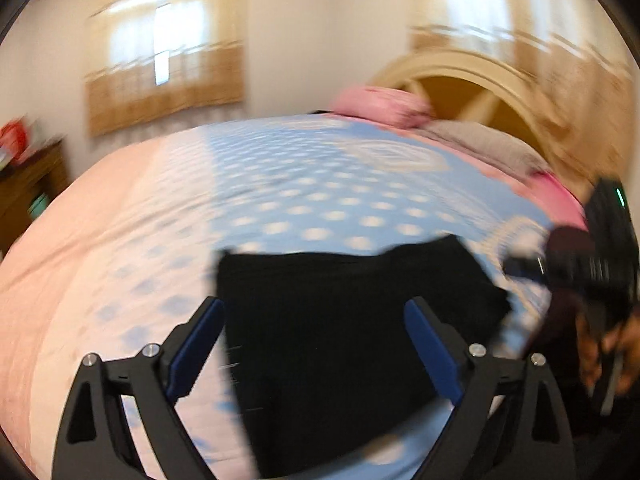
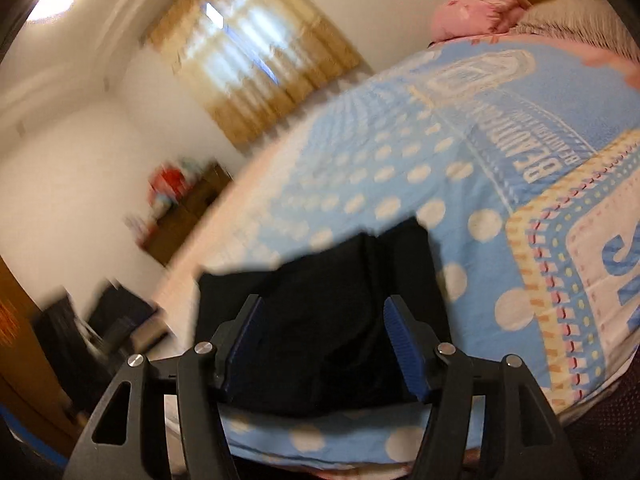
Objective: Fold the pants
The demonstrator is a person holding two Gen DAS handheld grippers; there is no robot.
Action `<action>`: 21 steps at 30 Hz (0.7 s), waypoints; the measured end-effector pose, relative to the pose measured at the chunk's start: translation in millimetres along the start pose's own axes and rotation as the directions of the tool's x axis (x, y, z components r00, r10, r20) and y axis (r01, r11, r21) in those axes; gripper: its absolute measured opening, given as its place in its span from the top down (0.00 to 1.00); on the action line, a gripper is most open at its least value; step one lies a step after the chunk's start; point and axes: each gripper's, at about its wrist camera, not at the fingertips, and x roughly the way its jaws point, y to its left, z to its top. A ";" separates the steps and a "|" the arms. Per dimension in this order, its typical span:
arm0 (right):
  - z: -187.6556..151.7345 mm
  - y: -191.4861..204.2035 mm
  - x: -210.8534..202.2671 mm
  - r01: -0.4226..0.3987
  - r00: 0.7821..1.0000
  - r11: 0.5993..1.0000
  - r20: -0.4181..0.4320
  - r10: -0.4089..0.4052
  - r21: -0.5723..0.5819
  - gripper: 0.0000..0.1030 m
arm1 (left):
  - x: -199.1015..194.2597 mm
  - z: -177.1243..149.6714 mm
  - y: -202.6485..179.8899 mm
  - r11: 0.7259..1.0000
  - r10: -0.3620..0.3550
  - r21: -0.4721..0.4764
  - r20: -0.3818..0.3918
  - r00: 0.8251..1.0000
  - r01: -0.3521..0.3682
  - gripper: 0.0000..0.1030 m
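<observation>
Black fabric, the folded pants [image 1: 344,320], lies near the bed's near edge on a light blue bedspread [image 1: 320,192] with white polka dots. Printed lettering on it reads "BEAUTIFUL" upside down in the right wrist view. Your left gripper [image 1: 314,344] is spread wide, holding nothing. Your right gripper [image 2: 322,344] is likewise wide and empty. A pink pillow [image 2: 476,10] sits at the far corner.

Window-lit, perhaps motion-blurred fisheye views
</observation>
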 end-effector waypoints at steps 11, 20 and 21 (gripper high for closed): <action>-16.2 31.7 28.7 0.141 0.983 0.959 -0.079 -0.165 -0.248 0.82 | 9.6 -19.0 60.1 0.953 0.155 -0.244 -0.115 0.981 -0.179 0.09; -9.4 12.9 25.2 0.228 0.963 0.907 -0.058 -0.265 -0.354 0.83 | 34.1 1.8 59.4 0.945 0.208 -0.234 -0.111 0.972 -0.229 0.09; -15.2 2.7 32.8 0.227 0.962 0.914 -0.069 -0.265 -0.335 0.83 | 41.2 2.5 57.8 0.944 0.214 -0.227 -0.122 0.969 -0.237 0.09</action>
